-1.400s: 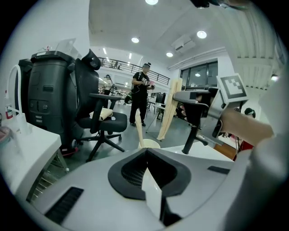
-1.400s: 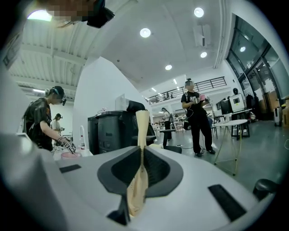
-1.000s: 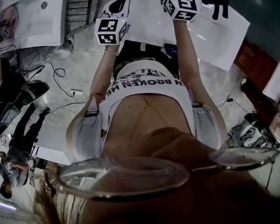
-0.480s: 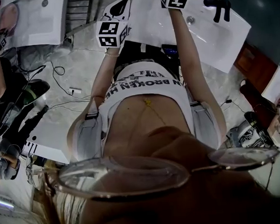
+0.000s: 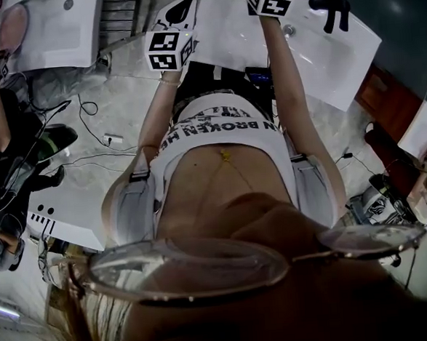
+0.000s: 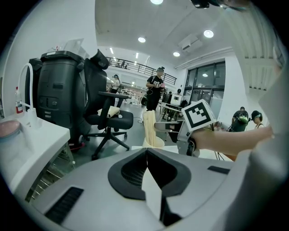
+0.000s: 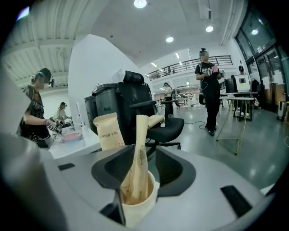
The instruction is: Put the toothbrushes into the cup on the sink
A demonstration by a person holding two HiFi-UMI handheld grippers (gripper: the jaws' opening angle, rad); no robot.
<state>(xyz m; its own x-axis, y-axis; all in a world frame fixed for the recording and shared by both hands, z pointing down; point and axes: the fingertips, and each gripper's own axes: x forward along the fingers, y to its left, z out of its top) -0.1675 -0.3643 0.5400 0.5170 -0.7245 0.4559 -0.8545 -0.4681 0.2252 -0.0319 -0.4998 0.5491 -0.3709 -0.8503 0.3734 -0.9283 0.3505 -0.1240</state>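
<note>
A cream paper cup (image 7: 135, 205) stands on the white sink (image 5: 322, 56), right between the jaws of my right gripper (image 7: 144, 148). Paper-wrapped toothbrushes (image 7: 137, 158) stand upright in the cup, and another wrapped one (image 7: 108, 131) rises behind. The right jaws are opening, and their pads stand clear of the wrappers. In the left gripper view the same cup (image 6: 151, 143) shows ahead, with the right gripper's marker cube (image 6: 198, 115) beside it. My left gripper (image 6: 147, 149) is shut with nothing in it, and it hovers near the sink's front edge (image 5: 177, 12).
A black tap (image 5: 331, 10) stands at the sink's back. Past the sink are a black office chair (image 6: 108, 122) and a big dark machine (image 6: 58, 97). Another white basin (image 5: 50, 28) lies to the left, with cables (image 5: 92, 109) on the floor and people around.
My right gripper has moved farther out over the sink, toward the view's top edge. The left gripper has barely shifted.
</note>
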